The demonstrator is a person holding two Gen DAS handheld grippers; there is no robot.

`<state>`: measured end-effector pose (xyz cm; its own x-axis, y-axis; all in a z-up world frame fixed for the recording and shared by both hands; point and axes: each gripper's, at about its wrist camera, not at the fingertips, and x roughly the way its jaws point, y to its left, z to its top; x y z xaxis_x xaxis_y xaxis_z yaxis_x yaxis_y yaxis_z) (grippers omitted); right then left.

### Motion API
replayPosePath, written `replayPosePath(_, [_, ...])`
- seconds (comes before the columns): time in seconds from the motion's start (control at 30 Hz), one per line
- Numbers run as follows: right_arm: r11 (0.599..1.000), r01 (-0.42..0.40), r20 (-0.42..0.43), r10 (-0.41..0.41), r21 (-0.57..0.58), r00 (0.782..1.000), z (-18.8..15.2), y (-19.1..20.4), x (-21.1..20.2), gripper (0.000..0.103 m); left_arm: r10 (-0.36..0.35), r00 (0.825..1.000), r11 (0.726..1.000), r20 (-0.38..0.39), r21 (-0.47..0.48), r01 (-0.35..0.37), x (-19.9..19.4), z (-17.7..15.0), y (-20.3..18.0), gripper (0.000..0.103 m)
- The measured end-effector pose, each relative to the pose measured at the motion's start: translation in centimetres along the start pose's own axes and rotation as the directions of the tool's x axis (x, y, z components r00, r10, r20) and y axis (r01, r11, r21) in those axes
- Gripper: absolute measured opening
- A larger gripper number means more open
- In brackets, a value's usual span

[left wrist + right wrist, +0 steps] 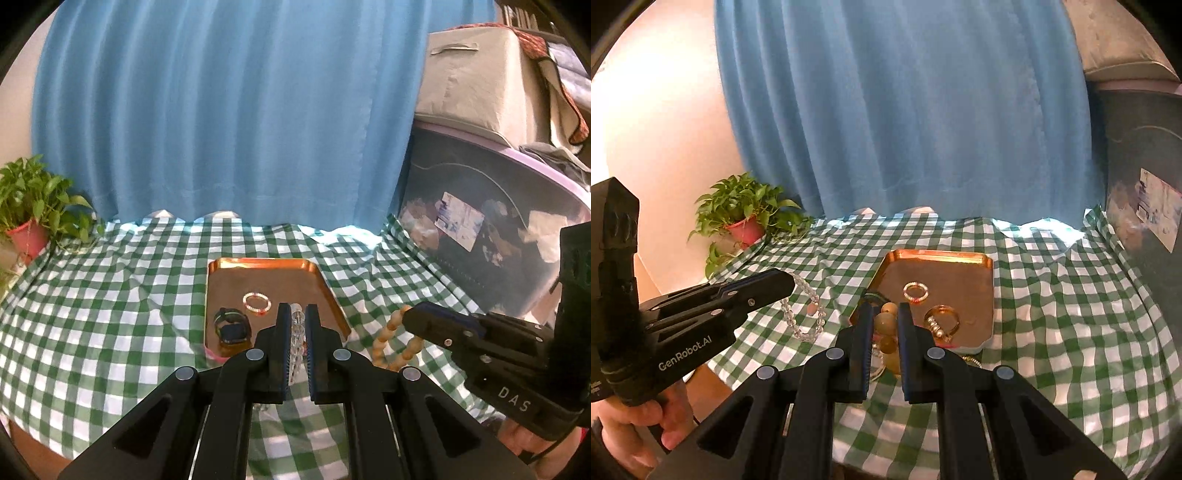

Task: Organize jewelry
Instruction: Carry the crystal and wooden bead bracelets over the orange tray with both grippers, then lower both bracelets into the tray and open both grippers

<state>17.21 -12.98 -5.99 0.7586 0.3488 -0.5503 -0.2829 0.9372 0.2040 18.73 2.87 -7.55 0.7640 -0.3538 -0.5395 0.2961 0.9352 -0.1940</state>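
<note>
Two handheld grippers hang above a bench draped in green-and-white checked cloth, backed by a blue curtain and a potted green plant. The left gripper has its fingers clamped on a clear-bead bracelet; the right gripper clamps a tan wooden-bead bracelet. Both strands dangle just short of the copper rectangular tray. The left view alone shows a dark smartwatch on the tray; the right view alone shows a gold ring.

White "GenRobot.AI" lettering runs along the left tongs body — and "DAS" sits on the right tongs housing.
</note>
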Motion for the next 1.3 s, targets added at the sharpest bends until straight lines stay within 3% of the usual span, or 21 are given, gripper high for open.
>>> replayPosePath(0.63, [1.0, 0.002, -0.024, -0.002, -0.005, 1.0, 3.1, -4.0, 9.1, 0.011, -0.167, 0.985, 0.985, -0.034, -0.039, 0.166, 10.7, 2.2, 2.0, 0.007])
replayPosePath(0.9, [0.998, 0.028, -0.044, -0.03, -0.047, 0.999, 4.5, -6.6, 13.1, 0.011, -0.154, 0.988, 0.988, -0.009, 0.015, 0.155, 15.3, 3.9, 2.1, 0.007])
replayPosePath(1.1, [0.998, 0.029, -0.053, -0.032, -0.059, 0.998, 5.9, -8.1, 15.2, 0.011, -0.225, 0.974, 0.967, 0.036, -0.116, 0.228, 17.8, 5.3, 4.6, 0.007])
replayPosePath(1.2, [0.998, 0.02, -0.026, -0.021, -0.058, 0.999, 6.7, -8.5, 15.6, 0.011, -0.197, 0.977, 0.969, 0.08, -0.133, 0.206, 17.9, 5.3, 5.3, 0.007])
replayPosePath(1.3, [1.0, -0.004, -0.024, 0.003, -0.027, 1.0, 6.8, -9.1, 16.4, 0.011, -0.153, 0.988, 0.981, 0.038, -0.111, 0.156, 19.4, 4.8, 5.2, 0.007])
